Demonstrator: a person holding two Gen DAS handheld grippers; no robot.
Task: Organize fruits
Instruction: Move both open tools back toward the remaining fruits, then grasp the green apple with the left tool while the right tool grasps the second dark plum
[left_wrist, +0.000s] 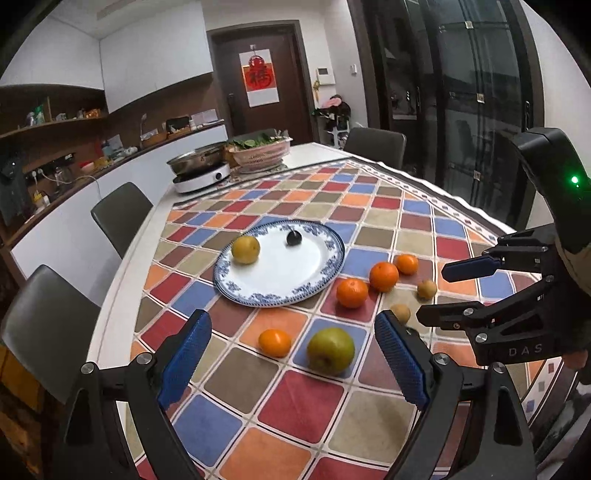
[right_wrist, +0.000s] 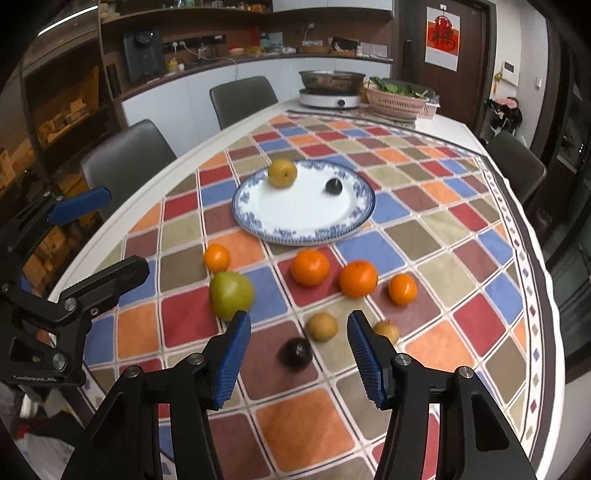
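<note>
The checked tablecloth (right_wrist: 424, 258) spreads under everything and keeps the loose fruit from rolling far; it lies below and ahead of both grippers.

Well ahead of both grippers sits the blue-rimmed plate (right_wrist: 295, 236), apparently the collecting place, since a yellow pear (right_wrist: 282, 172) and a dark plum (right_wrist: 334, 185) already lie on it.

The left gripper (left_wrist: 293, 354) has its jaws spread wide with nothing between the pads. That spread suits the green apple (left_wrist: 330, 350), the biggest loose fruit, which lies just ahead in the gap, nearer the right-hand finger; I judge it the likely target. A small orange (left_wrist: 274, 342) lies beside the apple, toward the left-hand finger.

The right gripper (right_wrist: 299, 354) stands partly open and empty, a narrower gap that fits small fruit. A second dark plum (right_wrist: 295, 353) lies on the cloth just ahead in its gap, touching neither pad. A little farther out sits a small brown fruit (right_wrist: 322, 326), and another brown fruit (right_wrist: 386, 330) peeps out just behind the right-hand finger.

Three oranges (right_wrist: 358, 278) lie in a loose row farther ahead, between the right gripper and the plate, still to be gathered
</note>
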